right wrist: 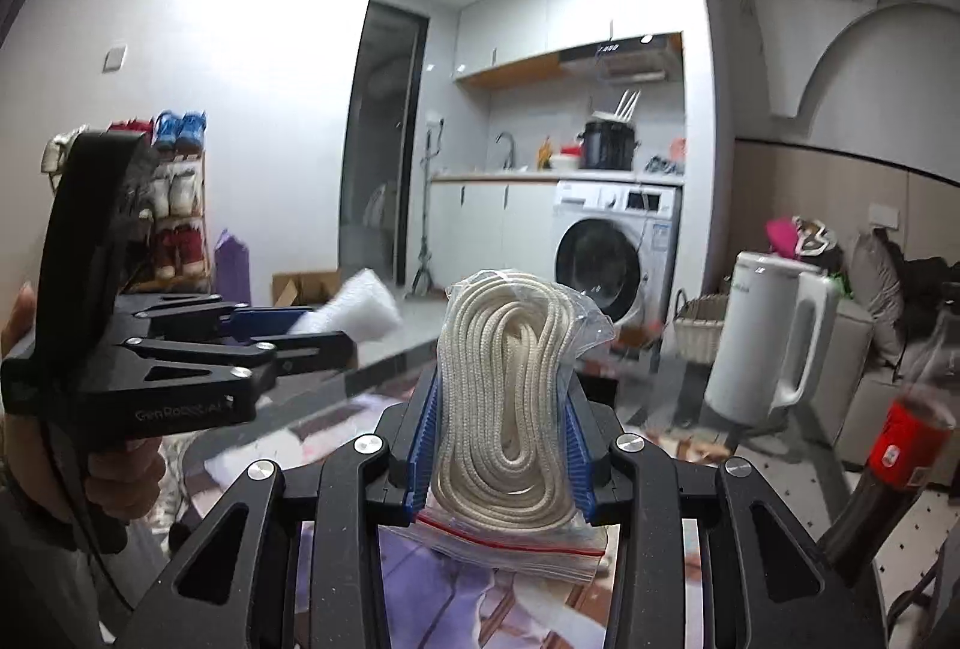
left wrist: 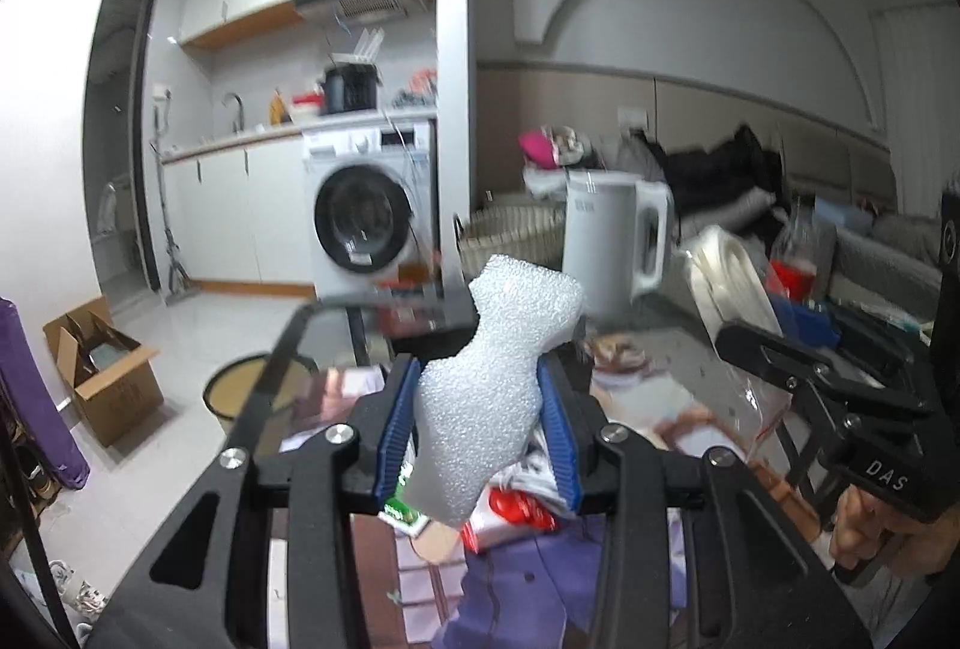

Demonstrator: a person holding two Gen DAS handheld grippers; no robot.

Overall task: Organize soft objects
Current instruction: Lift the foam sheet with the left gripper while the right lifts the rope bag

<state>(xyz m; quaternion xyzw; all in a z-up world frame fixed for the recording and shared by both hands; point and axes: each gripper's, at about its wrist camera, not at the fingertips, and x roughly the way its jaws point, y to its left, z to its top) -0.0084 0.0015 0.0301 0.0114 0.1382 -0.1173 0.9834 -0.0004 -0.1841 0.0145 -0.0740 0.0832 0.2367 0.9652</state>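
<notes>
Tongs (left wrist: 480,412) around foam piece (left wrist: 498,361)

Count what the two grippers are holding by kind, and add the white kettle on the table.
Foam pieces: 1, foam in the left gripper
Bagged rope coils: 1, rope in the right gripper
Kettles: 1, kettle
Total: 3

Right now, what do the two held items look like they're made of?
White piece in the left gripper: likely foam, matte with a fine bubbly texture. Bundle in the right gripper: cream braided rope, probably cotton or synthetic, inside a glossy clear plastic zip bag.
</notes>
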